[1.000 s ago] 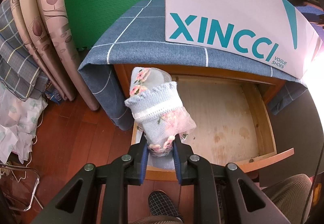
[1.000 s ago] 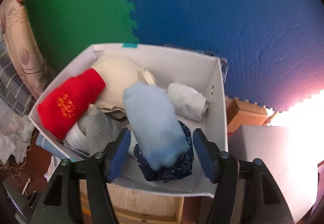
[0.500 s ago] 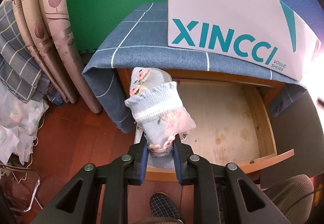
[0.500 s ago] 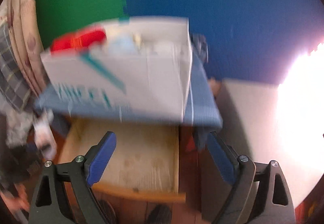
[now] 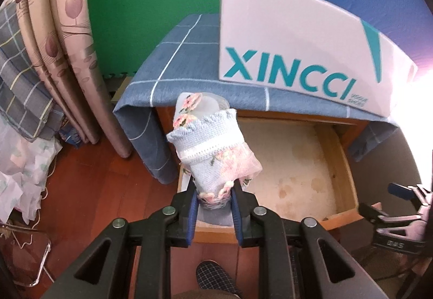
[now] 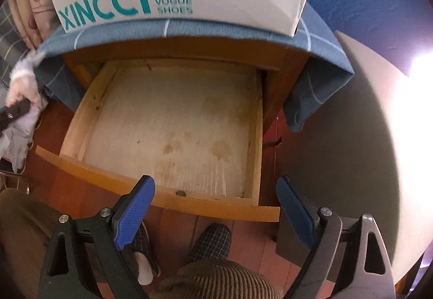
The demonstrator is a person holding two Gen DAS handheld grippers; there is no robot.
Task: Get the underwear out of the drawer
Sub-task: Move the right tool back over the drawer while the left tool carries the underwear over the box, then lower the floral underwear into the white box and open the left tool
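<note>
Gripping rolled underwear [image 5: 213,147], the left claw [image 5: 213,207] hovers over the drawer [image 5: 349,180].

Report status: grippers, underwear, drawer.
Left gripper shut on rolled underwear, held above drawer. Right gripper open, jaws just widened, nothing between. Nothing visible in drawer; no obstruction.

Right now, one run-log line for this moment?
left gripper: shut on floral underwear | right gripper: open, empty | drawer: open
</note>
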